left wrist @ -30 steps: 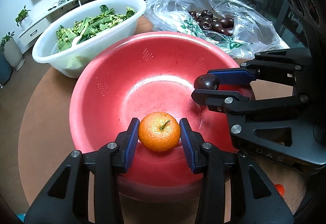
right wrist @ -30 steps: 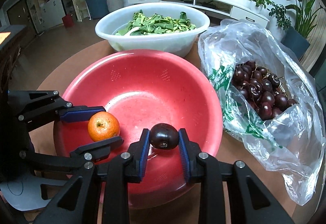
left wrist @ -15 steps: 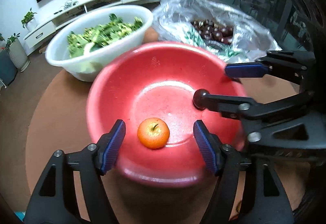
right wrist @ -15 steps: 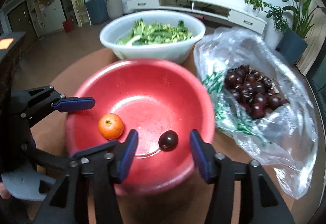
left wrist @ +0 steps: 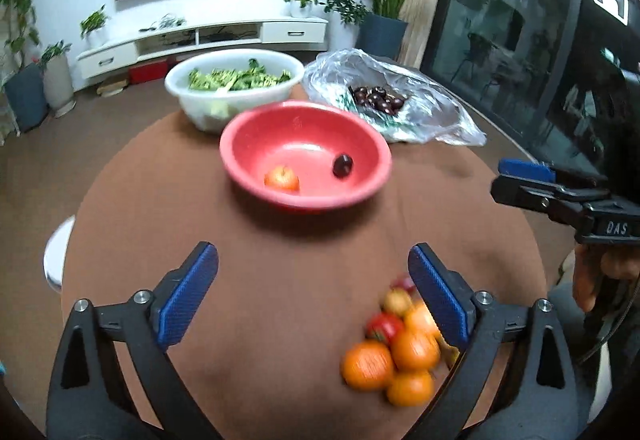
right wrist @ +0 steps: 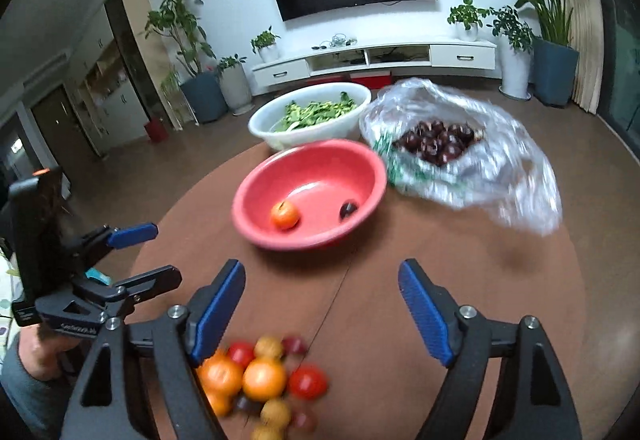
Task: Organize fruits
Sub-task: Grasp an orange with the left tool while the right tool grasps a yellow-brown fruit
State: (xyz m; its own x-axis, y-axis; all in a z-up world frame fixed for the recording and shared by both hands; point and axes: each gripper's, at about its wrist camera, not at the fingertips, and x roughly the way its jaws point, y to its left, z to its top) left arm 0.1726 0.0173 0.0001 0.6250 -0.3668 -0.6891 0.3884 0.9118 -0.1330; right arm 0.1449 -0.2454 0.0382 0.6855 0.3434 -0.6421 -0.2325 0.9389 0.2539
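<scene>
A red bowl (left wrist: 248, 144) (right wrist: 260, 224) on the round brown table holds an orange mandarin (left wrist: 281, 179) (right wrist: 285, 215) and a dark cherry (left wrist: 343, 165) (right wrist: 348, 209). A blurred heap of mandarins and small red and yellow fruits (left wrist: 394, 344) (right wrist: 260, 380) lies at the table's near edge. My left gripper (left wrist: 312, 294) hangs above the table short of the bowl, its jaws opening wide with nothing between them. My right gripper (right wrist: 322, 300) is likewise pulled back from the bowl, jaws opening and empty. Each gripper shows at the side of the other's view.
A white basin of green leaves (left wrist: 234, 80) (right wrist: 316, 112) stands behind the red bowl. A clear plastic bag of dark cherries (left wrist: 400, 104) (right wrist: 460, 148) lies at the back right. A hand (left wrist: 592, 280) holds the right gripper's handle.
Both grippers let go, the left of the mandarin and the right of the cherry, which now lie in the red bowl. Both drew back and up from the bowl, bringing the fruit heap into view.
</scene>
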